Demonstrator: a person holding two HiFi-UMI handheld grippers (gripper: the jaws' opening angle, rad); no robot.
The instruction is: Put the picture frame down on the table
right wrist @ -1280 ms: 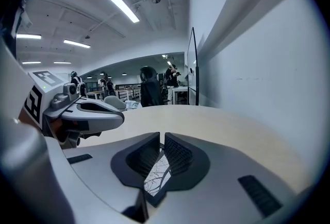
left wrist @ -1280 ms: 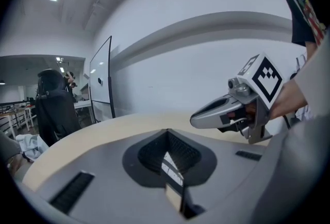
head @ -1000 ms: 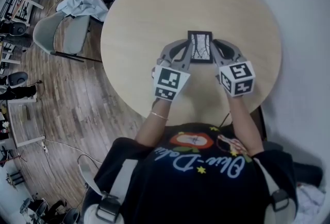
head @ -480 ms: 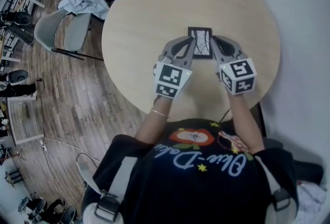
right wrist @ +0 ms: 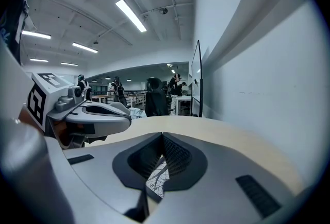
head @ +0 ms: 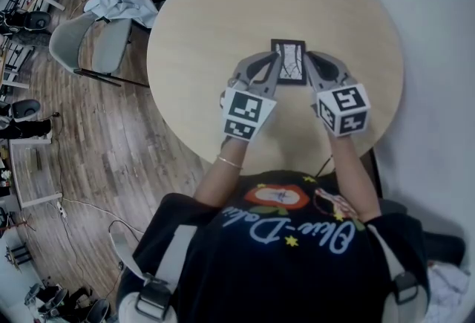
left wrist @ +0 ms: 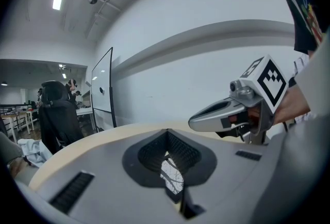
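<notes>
A small black picture frame (head: 289,62) with a white branching print faces up over the round wooden table (head: 223,10), right of its middle. My left gripper (head: 273,70) is shut on the frame's left edge and my right gripper (head: 308,70) on its right edge. In the left gripper view the print (left wrist: 172,176) shows in the narrow slit between the jaws, with the right gripper (left wrist: 227,115) opposite. The right gripper view shows the print (right wrist: 156,179) the same way, with the left gripper (right wrist: 95,112) opposite. Whether the frame rests on the tabletop cannot be told.
A grey chair (head: 89,47) stands left of the table, with a pale cloth (head: 122,2) beside it, on the wooden floor. The table's near edge lies just in front of the person's torso. A white wall runs along the table's right side.
Both grippers and the frame have shifted slightly away from the person across the table. In the last half second they hardly moved.
</notes>
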